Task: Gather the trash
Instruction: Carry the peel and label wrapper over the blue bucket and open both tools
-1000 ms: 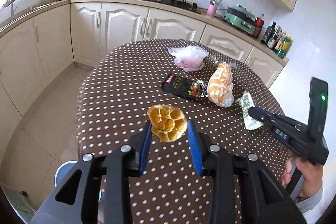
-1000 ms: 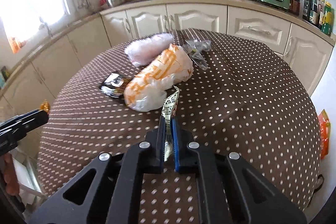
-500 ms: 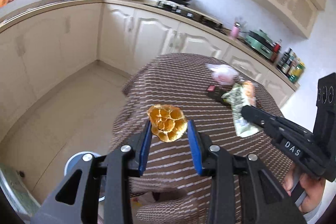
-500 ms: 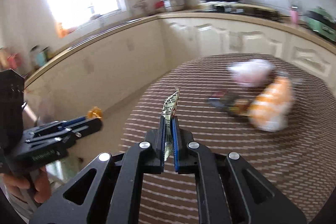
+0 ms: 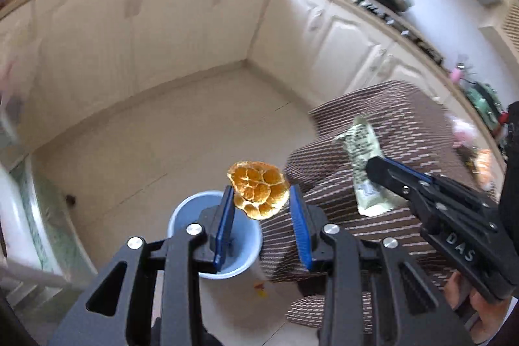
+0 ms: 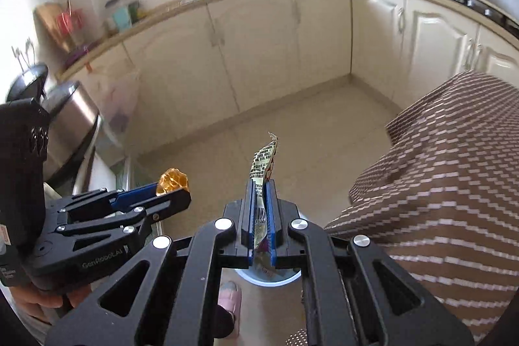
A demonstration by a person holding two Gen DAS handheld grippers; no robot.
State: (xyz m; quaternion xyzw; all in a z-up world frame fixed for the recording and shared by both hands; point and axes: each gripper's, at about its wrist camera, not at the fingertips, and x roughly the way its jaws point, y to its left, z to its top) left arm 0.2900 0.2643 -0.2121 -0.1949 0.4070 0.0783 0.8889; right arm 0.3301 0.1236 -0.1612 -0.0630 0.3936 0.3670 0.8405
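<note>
Beyond both sets of fingers lies bare tiled floor, walled by cream cabinets under a cluttered counter; to the right of the fingers hangs the tabletop's brown, white-dotted cloth, its edge draping down just beside the bin; a pink slipper shows on the floor below the right fingers; nothing stands between either load and the bin.

The blue bin sits on the floor directly beneath the left fingers, its rim partly hidden behind them, and in the right wrist view only a sliver of its rim peeks out under the right fingers.

The left gripper has its blue-padded fingers set moderately apart, clamped on the orange peel, which bulges up past the fingertips above the bin's right rim; the right gripper has its fingers nearly together, pinching the flat green wrapper edge-on, so that the torn top stands up beyond the fingertips and the barcoded lower end hangs between the pads; the two grippers are near each other, side by side, not touching.
</note>
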